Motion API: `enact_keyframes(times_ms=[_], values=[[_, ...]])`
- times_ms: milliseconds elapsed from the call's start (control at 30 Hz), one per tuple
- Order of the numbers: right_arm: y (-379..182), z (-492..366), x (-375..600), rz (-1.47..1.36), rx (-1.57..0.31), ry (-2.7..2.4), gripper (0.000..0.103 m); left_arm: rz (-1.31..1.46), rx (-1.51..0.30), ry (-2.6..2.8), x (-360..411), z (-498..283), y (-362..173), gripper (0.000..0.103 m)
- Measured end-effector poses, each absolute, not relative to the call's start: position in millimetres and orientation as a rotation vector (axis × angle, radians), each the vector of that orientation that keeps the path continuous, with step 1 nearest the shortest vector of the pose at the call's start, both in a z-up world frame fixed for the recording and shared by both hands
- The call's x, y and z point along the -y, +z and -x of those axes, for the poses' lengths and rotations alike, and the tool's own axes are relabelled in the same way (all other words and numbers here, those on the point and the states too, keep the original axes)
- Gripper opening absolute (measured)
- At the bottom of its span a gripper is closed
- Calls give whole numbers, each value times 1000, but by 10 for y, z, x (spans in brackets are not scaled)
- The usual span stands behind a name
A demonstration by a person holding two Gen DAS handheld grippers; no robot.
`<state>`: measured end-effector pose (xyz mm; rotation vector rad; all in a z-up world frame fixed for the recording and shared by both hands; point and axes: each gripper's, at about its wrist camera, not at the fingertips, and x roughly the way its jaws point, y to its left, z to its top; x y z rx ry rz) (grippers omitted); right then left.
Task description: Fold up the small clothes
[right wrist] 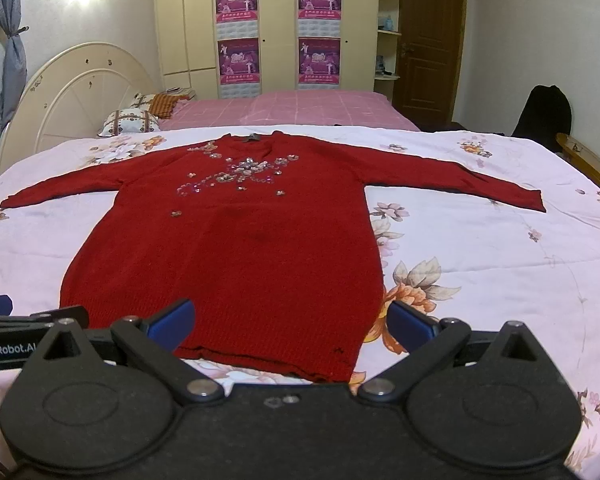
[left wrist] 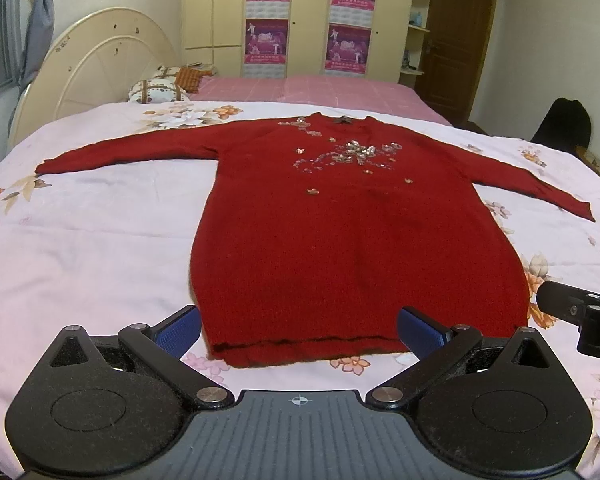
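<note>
A red knitted sweater (left wrist: 340, 232) with sequin flowers on the chest lies flat and face up on the bed, both sleeves spread wide, hem nearest me. My left gripper (left wrist: 300, 330) hovers open just before the hem's left part, nothing between its blue pads. From the right wrist view the same sweater (right wrist: 236, 256) fills the middle, and my right gripper (right wrist: 290, 320) stands open over the hem's right part, holding nothing. The right gripper also shows at the right edge of the left wrist view, and the left gripper (right wrist: 16, 332) at the left edge of the right wrist view.
The sweater rests on a pale pink flowered bedspread (left wrist: 92, 240). Beyond it lie a pink sheet (left wrist: 300, 88), pillows (left wrist: 158, 90) and a cream headboard (left wrist: 100, 64) at the left. Wardrobes with posters and a brown door (left wrist: 456, 36) stand behind. A dark chair (right wrist: 544, 110) is at the right.
</note>
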<state>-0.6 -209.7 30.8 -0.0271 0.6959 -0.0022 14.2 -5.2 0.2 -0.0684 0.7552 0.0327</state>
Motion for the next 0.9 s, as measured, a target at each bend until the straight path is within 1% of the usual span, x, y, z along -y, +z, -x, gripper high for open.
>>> enact_keyframes(times_ms=[700, 900], values=[[252, -77, 2146, 10, -719, -9, 102, 33, -765, 24, 130, -192, -41, 103], [236, -160, 2278, -7, -725, -53, 102, 98, -771, -17, 62, -344, -22, 103]])
